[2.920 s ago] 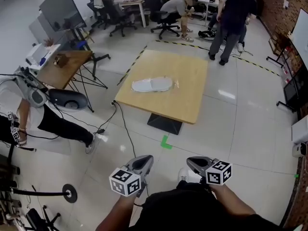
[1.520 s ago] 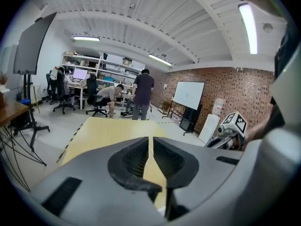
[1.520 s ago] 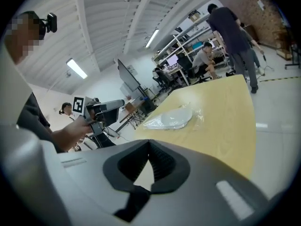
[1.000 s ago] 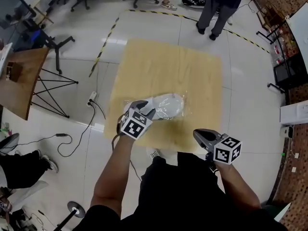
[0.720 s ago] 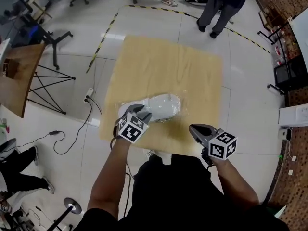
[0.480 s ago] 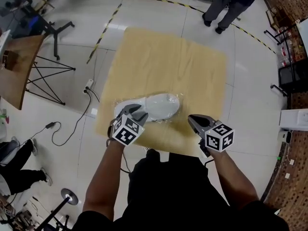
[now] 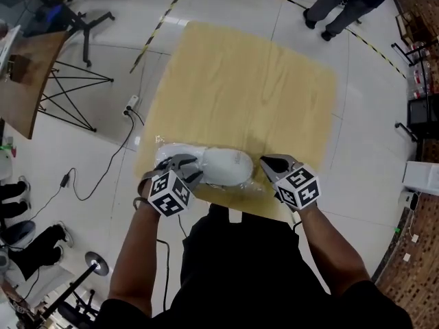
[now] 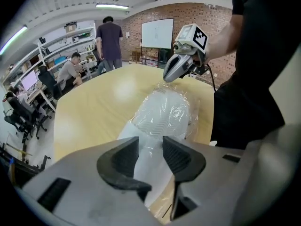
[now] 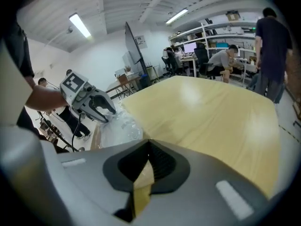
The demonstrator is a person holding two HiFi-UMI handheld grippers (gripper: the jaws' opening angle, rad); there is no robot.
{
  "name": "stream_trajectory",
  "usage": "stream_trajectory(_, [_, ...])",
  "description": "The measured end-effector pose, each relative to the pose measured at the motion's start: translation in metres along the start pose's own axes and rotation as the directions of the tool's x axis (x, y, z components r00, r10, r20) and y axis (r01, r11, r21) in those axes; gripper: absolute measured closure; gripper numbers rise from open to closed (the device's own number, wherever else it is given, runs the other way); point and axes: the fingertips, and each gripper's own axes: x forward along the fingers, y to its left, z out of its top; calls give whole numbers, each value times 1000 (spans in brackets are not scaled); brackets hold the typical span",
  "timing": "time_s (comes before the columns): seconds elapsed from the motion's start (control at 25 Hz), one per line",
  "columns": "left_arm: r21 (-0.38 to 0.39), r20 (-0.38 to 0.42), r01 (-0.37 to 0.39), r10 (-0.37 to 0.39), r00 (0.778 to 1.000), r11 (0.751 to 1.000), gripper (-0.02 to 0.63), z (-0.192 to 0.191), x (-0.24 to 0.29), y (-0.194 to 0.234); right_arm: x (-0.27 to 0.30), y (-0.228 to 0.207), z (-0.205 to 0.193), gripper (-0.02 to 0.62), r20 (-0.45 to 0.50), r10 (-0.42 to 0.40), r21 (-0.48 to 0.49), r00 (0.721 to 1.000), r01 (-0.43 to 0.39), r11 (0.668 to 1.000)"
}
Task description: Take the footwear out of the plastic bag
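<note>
A white shoe (image 7: 226,165) lies inside a clear plastic bag (image 7: 167,153) near the front edge of the wooden table (image 7: 260,88). My left gripper (image 7: 184,167) hovers at the bag's left end, its jaws open with a gap. In the left gripper view the bagged shoe (image 8: 162,112) shows just beyond the left gripper (image 8: 150,149). My right gripper (image 7: 269,163) sits at the bag's right end, shut with nothing in it. The right gripper view has the right gripper (image 9: 148,144) closed over bare table, with the bag (image 9: 117,124) and left gripper (image 9: 96,105) off to the left.
A person (image 7: 350,5) stands beyond the table's far right corner. A small wooden side table (image 7: 27,67) on black legs is at the left, with a cable (image 7: 103,177) trailing over the floor. Striped tape (image 7: 161,26) marks the floor.
Both grippers have come down and forward to the bag, the left to its left end, the right to its right end. The bag has not moved.
</note>
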Motion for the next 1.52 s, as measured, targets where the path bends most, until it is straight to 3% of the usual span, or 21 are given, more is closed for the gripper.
stream_trajectory(0.24, [37,-10,9,-8,1000,999,453,-7,-3,-4,28,-4,-19,594,-113,-40,-131,993,25,991])
stream_trajectory(0.6, [-7,41,-9,9,999,1000,472,-10,-7,2,-3,-5,-19,594,-113,-142,-193,983,119,974])
stream_trajectory(0.72, [-28,61,-4,6,998,1000,472,-10,-5,3,-11,27,-36,592,-155,-84,-248,984,43,968])
stream_trajectory(0.8, [-40,71,-5,8,997,999,472,-10,-5,3,-7,47,-54,556,-204,-47,-286,978,-14,958])
stream_trajectory(1.0, [-61,92,-5,11,996,998,476,-4,-5,0,-3,73,-78,492,-271,-3,-291,962,-79,953])
stream_trajectory(1.2, [-103,106,-7,18,994,995,477,-8,-2,6,-4,72,-90,565,-267,-55,-391,962,-56,919])
stream_trajectory(1.52, [-104,112,-24,35,993,994,480,-4,-2,4,-32,47,-97,594,-219,-100,-285,971,34,958])
